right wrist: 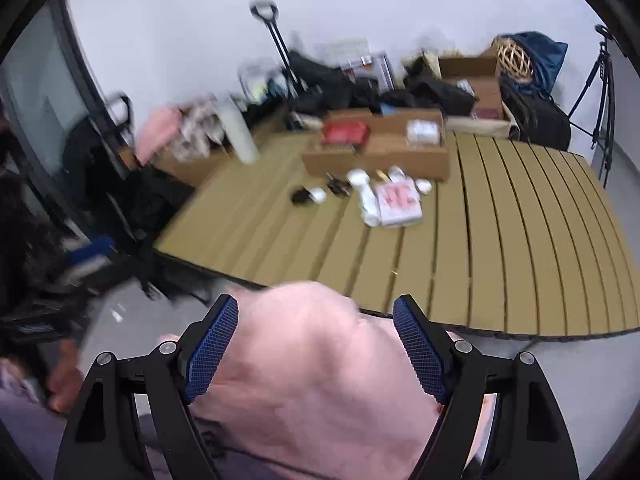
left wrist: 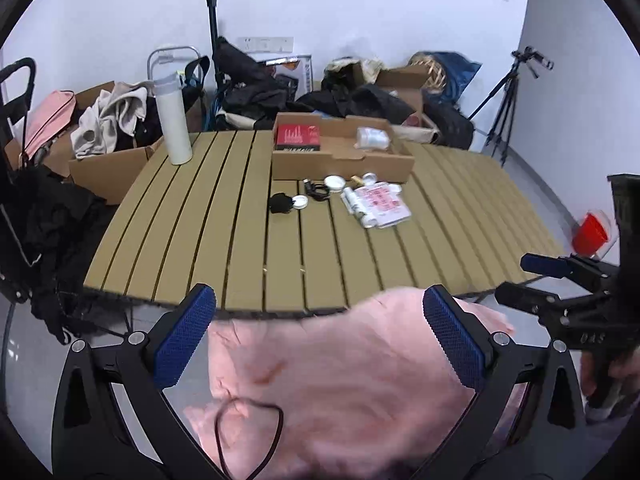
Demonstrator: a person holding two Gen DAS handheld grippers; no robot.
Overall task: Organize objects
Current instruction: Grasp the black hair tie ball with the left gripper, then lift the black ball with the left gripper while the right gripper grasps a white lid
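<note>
A pink cloth bag (left wrist: 320,376) lies between the blue pads of my left gripper (left wrist: 318,312), whose jaws stand wide apart around it, below the table's near edge. The same pink bag (right wrist: 312,364) fills the gap of my right gripper (right wrist: 316,326), also open around it. My right gripper also shows at the right of the left wrist view (left wrist: 532,280). On the slatted table (left wrist: 224,216) lie small tins (left wrist: 334,181), a black pouch (left wrist: 279,202), a pink-printed packet (left wrist: 382,202) and an open cardboard tray (left wrist: 340,156) holding a red box (left wrist: 298,138).
A white bottle (left wrist: 173,120) stands at the table's far left. Boxes of clothes (left wrist: 108,120), black bags (left wrist: 256,84) and a trolley handle (left wrist: 211,8) crowd the back wall. A tripod (left wrist: 508,100) and a red bucket (left wrist: 590,232) stand right.
</note>
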